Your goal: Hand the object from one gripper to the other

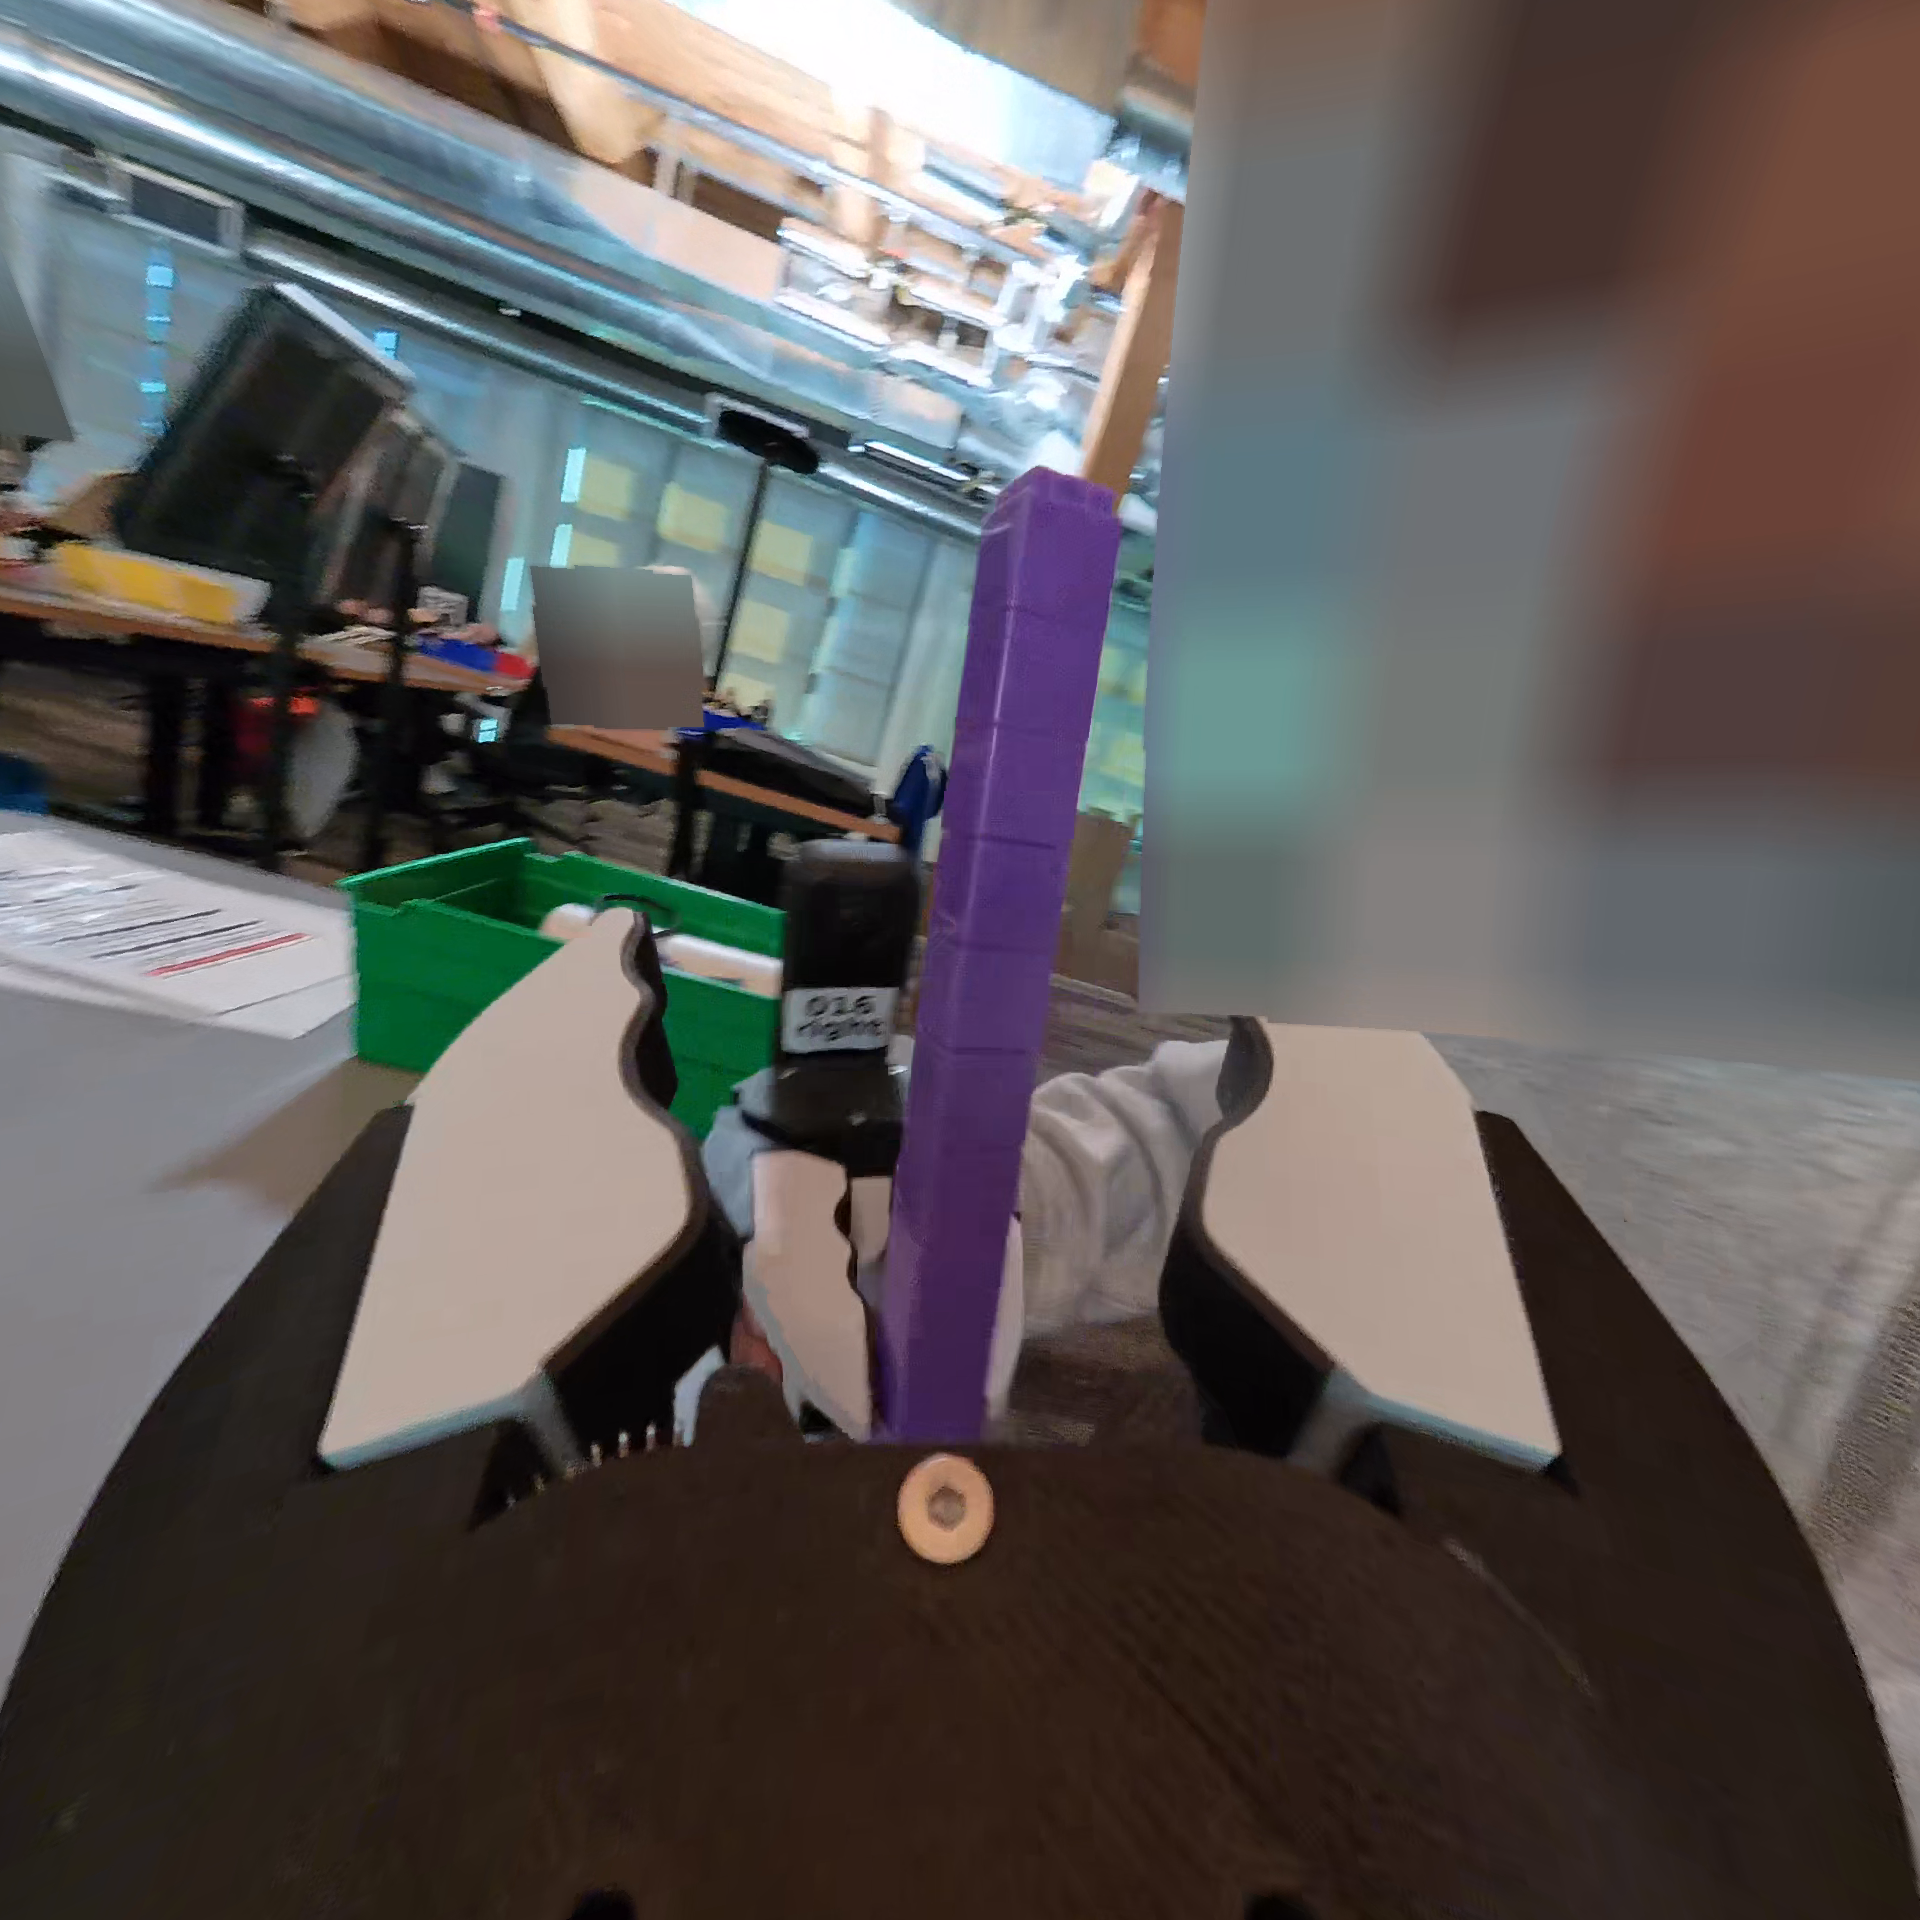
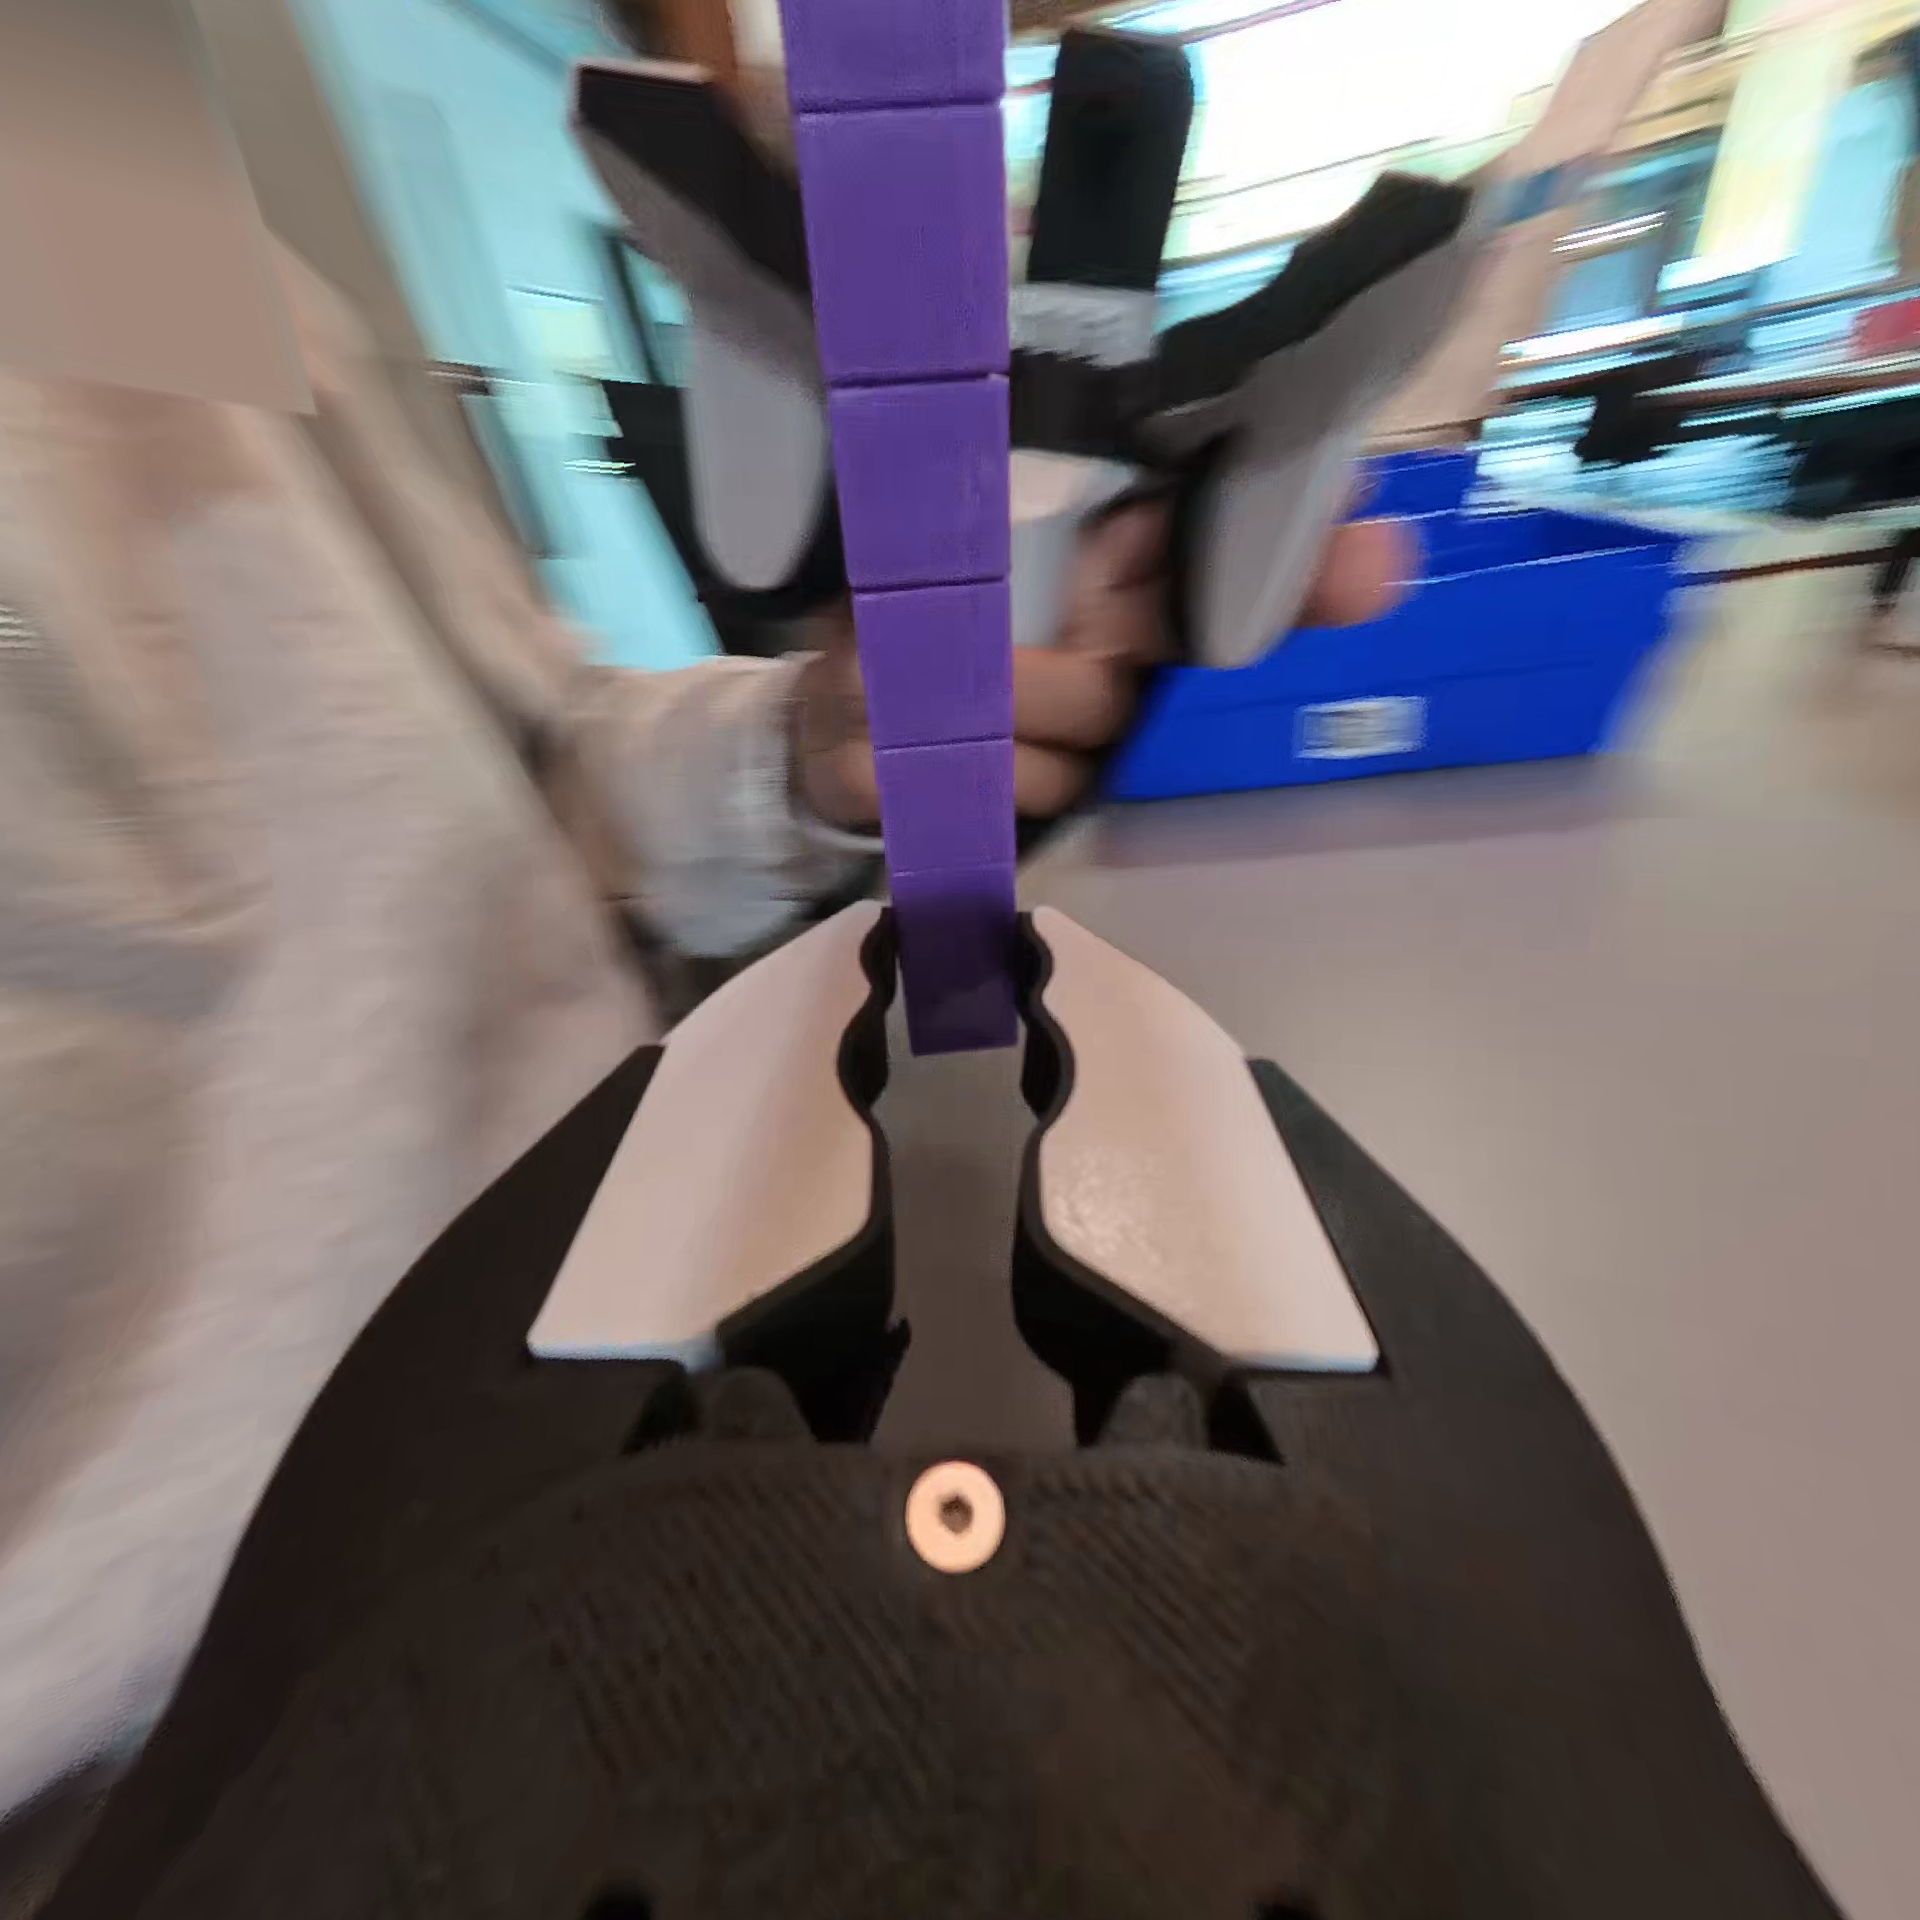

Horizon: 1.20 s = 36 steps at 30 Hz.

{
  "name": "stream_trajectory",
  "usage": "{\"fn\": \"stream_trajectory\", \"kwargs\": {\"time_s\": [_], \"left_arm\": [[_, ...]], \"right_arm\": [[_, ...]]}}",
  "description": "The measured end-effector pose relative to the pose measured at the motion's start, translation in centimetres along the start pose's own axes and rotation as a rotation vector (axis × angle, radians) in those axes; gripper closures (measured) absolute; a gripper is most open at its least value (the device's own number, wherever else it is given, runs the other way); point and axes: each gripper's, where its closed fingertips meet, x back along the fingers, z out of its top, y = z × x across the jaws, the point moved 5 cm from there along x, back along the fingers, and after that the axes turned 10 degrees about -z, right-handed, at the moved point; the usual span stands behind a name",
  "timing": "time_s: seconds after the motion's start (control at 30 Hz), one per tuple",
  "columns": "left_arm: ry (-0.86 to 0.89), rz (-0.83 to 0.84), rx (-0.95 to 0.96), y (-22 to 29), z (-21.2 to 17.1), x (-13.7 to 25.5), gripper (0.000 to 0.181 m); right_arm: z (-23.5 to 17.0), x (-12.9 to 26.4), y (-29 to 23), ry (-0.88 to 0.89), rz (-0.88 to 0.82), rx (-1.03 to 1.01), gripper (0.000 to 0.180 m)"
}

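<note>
A long purple stick of joined cubes (image 1: 997, 935) stands upright. My right gripper (image 2: 956, 920) is shut on its lower end (image 2: 956, 977). My left gripper (image 1: 935, 987) is wide open, with the stick passing between its two fingers without touching them. In the right wrist view the left gripper (image 2: 997, 597) shows farther off, its grey fingers (image 2: 753, 468) spread on both sides of the stick's middle. In the left wrist view the right gripper's white fingers (image 1: 805, 1268) clamp the stick low down, and its lowest end is hidden behind my left gripper's body.
A green bin (image 1: 468, 935) holding white objects sits on the grey table (image 1: 156, 1091) beside a printed sheet (image 1: 135, 914). A blue bin (image 2: 1455, 644) stands on the table farther off. A person's light sleeve (image 2: 260, 831) fills the left. Desks with monitors (image 1: 281, 468) stand behind. The gap from one gripper's tips to the other's is roughly 10 cm.
</note>
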Motion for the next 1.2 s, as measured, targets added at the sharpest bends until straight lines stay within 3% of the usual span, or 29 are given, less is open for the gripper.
{"fn": "stream_trajectory", "kwargs": {"time_s": [0.07,0.17,0.3,0.63,0.8,0.83,0.93,1.0,1.2], "left_arm": [[0.007,0.088,-0.001,-1.1,0.0,0.7,0.08],[0.01,0.192,-0.015,-2.0,0.3,1.6,0.094],[-0.06,0.213,-0.068,-1.6,0.6,1.6,0.123],[-0.106,0.092,-0.171,1.6,2.8,0.8,0.159],[-0.127,0.109,-0.191,1.6,2.8,0.9,0.159],[-0.127,0.122,-0.188,1.5,2.9,0.9,0.159],[-0.127,0.152,-0.131,1.0,3.0,1.3,0.159],[-0.082,0.181,-0.076,0.4,3.2,1.9,0.159],[0.117,0.206,0.157,-1.5,3.6,4.2,0.159]], "right_arm": [[0.0,0.6,1.8,-0.003,-0.164,0.048,0.158],[-0.4,0.8,2.8,-0.044,-0.262,0.07,0.158],[-1.4,-0.3,2.2,-0.1,-0.243,0.07,0.158],[-2.0,-1.8,0.5,-0.129,-0.174,0.077,0.158],[-2.0,-1.9,0.5,-0.125,-0.179,0.077,0.157],[-2.0,-1.9,0.5,-0.116,-0.187,0.082,0.151],[-1.3,-1.6,1.1,-0.03,-0.247,0.127,0.108],[-0.9,-1.2,1.5,0.021,-0.285,0.171,0.092],[-0.1,-1.0,1.2,0.097,-0.303,0.261,0.076]]}}
